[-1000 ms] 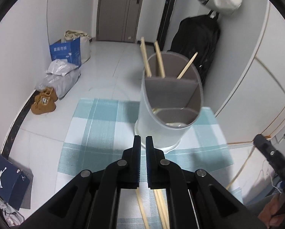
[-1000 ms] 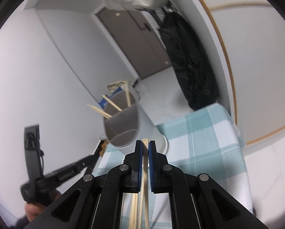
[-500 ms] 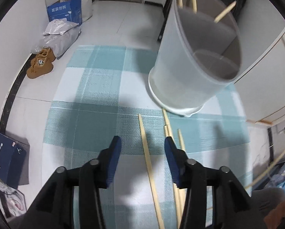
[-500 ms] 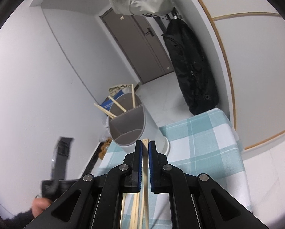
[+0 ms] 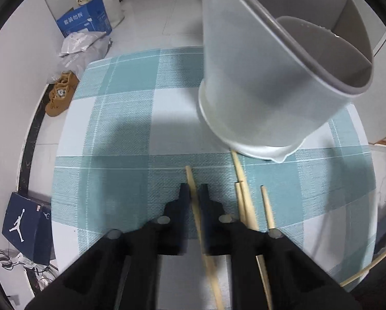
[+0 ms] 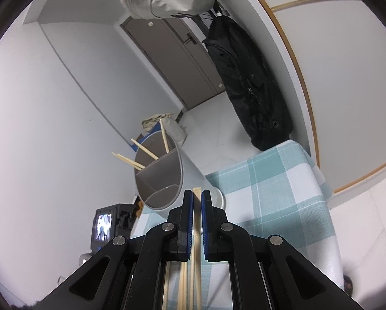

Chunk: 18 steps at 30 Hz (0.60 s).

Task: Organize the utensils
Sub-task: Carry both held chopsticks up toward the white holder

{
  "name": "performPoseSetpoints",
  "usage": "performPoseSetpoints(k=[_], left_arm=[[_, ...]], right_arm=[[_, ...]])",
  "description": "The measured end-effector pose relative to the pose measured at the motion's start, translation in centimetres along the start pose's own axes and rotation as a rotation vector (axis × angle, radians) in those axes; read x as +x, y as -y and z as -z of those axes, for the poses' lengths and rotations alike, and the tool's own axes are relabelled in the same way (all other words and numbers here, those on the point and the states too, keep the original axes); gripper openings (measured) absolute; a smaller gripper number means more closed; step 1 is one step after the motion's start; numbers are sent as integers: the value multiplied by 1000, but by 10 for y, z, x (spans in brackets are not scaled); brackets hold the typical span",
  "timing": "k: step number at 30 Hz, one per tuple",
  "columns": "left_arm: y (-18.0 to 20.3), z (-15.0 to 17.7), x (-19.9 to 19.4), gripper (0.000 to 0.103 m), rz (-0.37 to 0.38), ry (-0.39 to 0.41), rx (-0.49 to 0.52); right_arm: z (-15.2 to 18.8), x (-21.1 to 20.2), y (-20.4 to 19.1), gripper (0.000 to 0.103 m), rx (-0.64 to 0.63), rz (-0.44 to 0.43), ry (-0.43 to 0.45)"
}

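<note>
Checked tablecloth (image 5: 120, 118) bare leftward, left gripper (image 5: 194, 190) clamps chopstick (image 5: 190, 180), right gripper (image 6: 197, 196) clamps another chopstick (image 6: 196, 190).

Checked cloth-covered table (image 5: 131, 118) with grey utensil holder (image 5: 260, 93) and loose chopsticks (image 5: 244, 201).

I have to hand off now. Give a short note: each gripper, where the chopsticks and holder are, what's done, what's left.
Left gripper: shut on one chopstick lying on the checked cloth.
Right gripper: shut on another chopstick, held in the air, pointing toward the holder.
Done: three chopsticks stand in the holder's far compartment.
Left: the two gripped ones, plus the loose chopsticks on the cloth near the holder's base.
</note>
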<state>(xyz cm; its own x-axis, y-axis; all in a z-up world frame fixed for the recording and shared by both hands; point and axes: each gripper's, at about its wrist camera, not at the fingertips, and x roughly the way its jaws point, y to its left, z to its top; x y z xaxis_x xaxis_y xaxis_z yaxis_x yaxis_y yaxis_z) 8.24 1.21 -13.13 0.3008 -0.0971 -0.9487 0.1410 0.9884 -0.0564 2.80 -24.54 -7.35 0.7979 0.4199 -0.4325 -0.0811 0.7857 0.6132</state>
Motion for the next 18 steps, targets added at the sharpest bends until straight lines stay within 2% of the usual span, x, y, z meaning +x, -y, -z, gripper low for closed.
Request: performPoseSetpoints(k=[4,6,8,11,15,18], left_arm=[[-4,0,0,2,24,26,-31],[-6,1,-10,2,37,66,-46],[-5,2,-25,2,61,121,-61],[-10,12,-62,2,103,249,-83],[-6,27,-105,2,123,385,-76],[1,37,-123,1,121,440,-55]], right_arm=[[1,0,2,5,5,6,-5],[1,-2,1,5,1,11,-2],[2,-3,1,5,0,14,3],[4,-6,0,5,2,18,8],[7,-10,-7,5,-21,10,18],[11,-15,-18,5,-69,5,34]])
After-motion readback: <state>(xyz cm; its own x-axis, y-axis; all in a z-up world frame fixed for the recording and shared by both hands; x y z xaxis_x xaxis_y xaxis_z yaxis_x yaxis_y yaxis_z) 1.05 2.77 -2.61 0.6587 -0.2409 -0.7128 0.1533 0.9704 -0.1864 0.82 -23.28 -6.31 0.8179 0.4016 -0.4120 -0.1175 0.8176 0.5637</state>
